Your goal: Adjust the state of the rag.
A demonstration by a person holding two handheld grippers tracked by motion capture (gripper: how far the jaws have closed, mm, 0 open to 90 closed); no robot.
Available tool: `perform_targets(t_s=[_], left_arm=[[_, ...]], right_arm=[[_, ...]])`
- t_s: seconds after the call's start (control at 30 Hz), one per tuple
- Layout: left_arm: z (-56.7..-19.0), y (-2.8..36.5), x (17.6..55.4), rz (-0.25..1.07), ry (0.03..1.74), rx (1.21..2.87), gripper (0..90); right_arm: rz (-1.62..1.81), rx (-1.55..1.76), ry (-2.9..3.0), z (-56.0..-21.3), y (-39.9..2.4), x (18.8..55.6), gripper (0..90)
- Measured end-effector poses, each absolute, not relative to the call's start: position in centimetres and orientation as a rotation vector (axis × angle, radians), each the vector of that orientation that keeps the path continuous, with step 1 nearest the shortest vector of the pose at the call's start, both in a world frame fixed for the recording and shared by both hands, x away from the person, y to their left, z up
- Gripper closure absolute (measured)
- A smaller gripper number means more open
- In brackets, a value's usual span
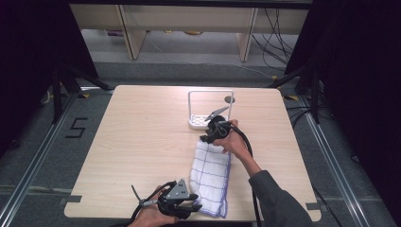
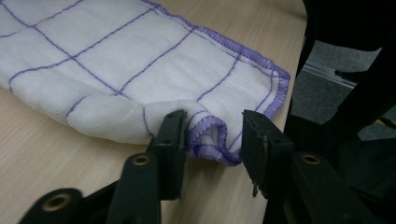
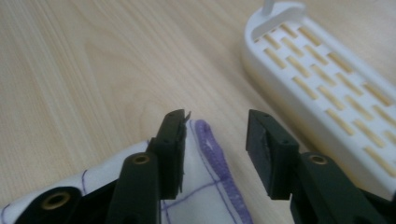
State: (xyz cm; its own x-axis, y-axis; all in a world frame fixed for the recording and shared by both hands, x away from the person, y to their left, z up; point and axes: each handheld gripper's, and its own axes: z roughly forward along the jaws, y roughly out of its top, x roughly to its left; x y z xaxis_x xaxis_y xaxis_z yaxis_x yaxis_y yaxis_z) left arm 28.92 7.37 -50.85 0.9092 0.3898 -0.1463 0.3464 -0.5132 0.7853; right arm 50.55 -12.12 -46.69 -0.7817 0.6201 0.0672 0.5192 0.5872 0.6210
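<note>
A white cloth (image 1: 210, 175) with purple grid lines and a purple hem lies folded into a long strip on the wooden table (image 1: 142, 142), right of centre. My left gripper (image 1: 195, 207) is at the strip's near end. In the left gripper view it is open (image 2: 212, 126), its jaws either side of a bunched, hemmed corner of the cloth (image 2: 116, 46). My right gripper (image 1: 208, 138) is at the strip's far end. In the right gripper view it is open (image 3: 217, 121) just above the cloth's hemmed corner (image 3: 210, 140), with its left jaw over the fabric.
A white rack (image 1: 195, 124) with a slotted base (image 3: 327, 84) and a tall wire frame stands just beyond the right gripper. The table's near edge (image 2: 292, 93) runs close to the left gripper, with floor beyond. Dark curtains and cables flank the table.
</note>
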Motion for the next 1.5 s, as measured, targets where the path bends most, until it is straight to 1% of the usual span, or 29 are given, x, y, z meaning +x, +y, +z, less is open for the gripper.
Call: perform_targets(t_s=[0.07,0.13,0.2,0.23,0.3,0.37,0.4,0.47,0.5,0.57,0.63,0.77,0.93,1.17,1.23,1.27,1.37,1.4,1.47,1.5], left_arm=[[-50.4,7.9,28.9,0.072,0.543,2.139,54.4],[-50.0,8.2,29.1,0.063,0.565,2.116,48.2],[-49.6,8.7,29.4,0.078,0.588,2.092,45.9],[-49.5,8.8,29.5,0.066,0.628,2.065,44.4],[-49.3,9.2,30.1,0.081,0.639,2.060,42.6],[-49.3,9.6,30.7,0.087,0.654,2.057,42.2],[-49.4,9.6,31.0,0.104,0.685,2.024,41.8],[-49.2,10.1,31.5,0.107,0.711,2.033,40.8],[-49.1,10.3,32.0,0.117,0.727,2.022,40.6],[-48.8,10.7,32.8,0.139,0.753,2.012,40.2],[-48.6,11.1,33.9,0.170,0.768,2.012,40.1],[-48.5,11.3,35.9,0.186,0.808,1.995,39.6],[-48.8,11.3,38.6,0.196,0.858,2.012,38.4],[-49.0,10.3,42.1,0.199,0.868,2.054,36.0],[-49.0,9.7,43.0,0.192,0.877,2.042,35.8],[-49.0,9.5,43.4,0.193,0.875,2.056,35.4],[-49.2,8.5,44.5,0.175,0.896,2.033,34.0],[-49.2,8.3,44.7,0.173,0.893,2.038,34.0],[-49.3,7.9,45.2,0.185,0.880,2.068,33.9],[-49.4,7.4,45.5,0.189,0.892,2.059,33.9]], right_arm=[[1.010,0.972,2.613,-45.5,-13.1,49.9,51.1],[1.046,1.002,2.578,-44.7,-14.1,49.1,48.9],[1.063,1.001,2.553,-44.5,-15.3,48.3,48.7],[1.074,0.999,2.532,-44.6,-15.8,48.0,48.4],[1.054,1.041,2.515,-44.8,-16.8,47.3,48.1],[1.024,1.079,2.515,-45.4,-17.8,47.0,47.4],[0.977,1.068,2.530,-45.6,-18.4,47.0,47.4],[0.968,1.141,2.493,-46.2,-19.5,46.7,46.4],[0.978,1.112,2.504,-46.5,-19.9,46.8,45.6],[0.960,1.165,2.493,-46.8,-20.5,46.4,44.5],[0.968,1.192,2.483,-46.8,-21.0,46.3,43.7],[0.968,1.200,2.454,-46.7,-21.2,46.1,42.5],[0.958,1.226,2.443,-46.9,-21.3,46.1,42.2],[0.960,1.235,2.433,-47.2,-21.6,46.5,41.8],[0.979,1.217,2.443,-47.3,-21.7,46.6,41.8],[0.978,1.188,2.433,-47.5,-21.8,46.8,41.7],[0.948,1.281,2.421,-47.2,-21.6,46.5,42.3],[0.962,1.243,2.428,-47.3,-21.6,46.7,42.4],[0.947,1.283,2.426,-47.1,-21.4,46.5,42.5],[0.954,1.223,2.420,-47.2,-21.5,46.7,42.5]])
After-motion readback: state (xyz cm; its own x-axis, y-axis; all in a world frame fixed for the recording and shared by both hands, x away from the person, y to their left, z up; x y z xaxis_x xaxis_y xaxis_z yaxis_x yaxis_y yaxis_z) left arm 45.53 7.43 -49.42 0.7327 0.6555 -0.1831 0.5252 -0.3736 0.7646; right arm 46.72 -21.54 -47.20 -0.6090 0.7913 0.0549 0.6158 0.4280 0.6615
